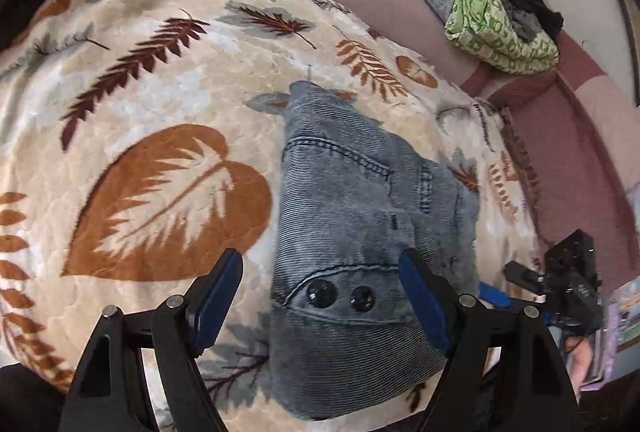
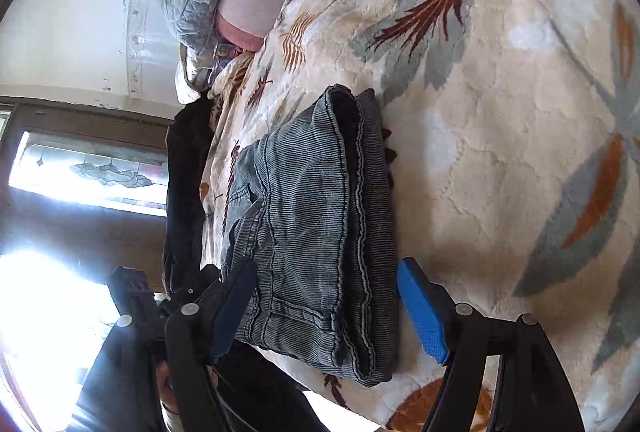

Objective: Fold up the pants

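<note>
Grey-blue corduroy pants point(image 1: 360, 232), folded into a compact bundle, lie on a cream leaf-print blanket point(image 1: 160, 92). Left gripper point(image 1: 320, 296): jaws spread wide, empty, blue pads on either side of the bundle's near end, where two dark buttons point(image 1: 340, 294) show; the cloth lies between and beyond the fingers. Right gripper point(image 2: 328, 300): likewise open, holding nothing, its fingers flanking the stacked layers point(image 2: 320, 216) at their near edge. Contact between pads and cloth cannot be told.

A leaf-print blanket point(image 1: 160, 104) covers the bed beside a bright stained-glass window point(image 2: 96, 168).
</note>
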The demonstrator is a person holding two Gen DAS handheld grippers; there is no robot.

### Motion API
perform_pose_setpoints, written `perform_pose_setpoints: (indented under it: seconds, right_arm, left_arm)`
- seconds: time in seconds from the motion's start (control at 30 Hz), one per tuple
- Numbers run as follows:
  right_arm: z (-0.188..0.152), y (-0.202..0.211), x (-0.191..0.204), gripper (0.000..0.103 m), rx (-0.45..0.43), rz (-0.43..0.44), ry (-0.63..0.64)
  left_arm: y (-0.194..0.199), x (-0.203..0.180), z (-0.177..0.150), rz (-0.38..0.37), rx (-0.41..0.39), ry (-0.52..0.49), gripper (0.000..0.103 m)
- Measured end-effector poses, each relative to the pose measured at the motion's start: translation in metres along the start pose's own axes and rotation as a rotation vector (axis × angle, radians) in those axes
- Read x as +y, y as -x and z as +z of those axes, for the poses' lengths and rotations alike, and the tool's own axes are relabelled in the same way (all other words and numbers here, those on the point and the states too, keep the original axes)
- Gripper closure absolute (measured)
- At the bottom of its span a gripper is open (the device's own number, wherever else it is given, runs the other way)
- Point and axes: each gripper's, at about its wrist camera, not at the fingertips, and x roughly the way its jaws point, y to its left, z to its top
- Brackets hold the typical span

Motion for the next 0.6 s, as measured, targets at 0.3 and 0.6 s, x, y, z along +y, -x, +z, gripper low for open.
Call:
perform_pose_setpoints:
  seconds: [0.3,0.6]
  right_arm:
    - [0.025,-0.031,-0.007,0.025,0.09,-0.042,-0.084]
    - [0.019,-0.048,0.03,0.079,0.115,-0.232,0.111]
  left_arm:
    - [-0.044,0.005,0.014,-0.142,0.147,0.057,0.022]
    - [-0.038,-0.023,0.011,0.047,0.092,-0.11,0.073]
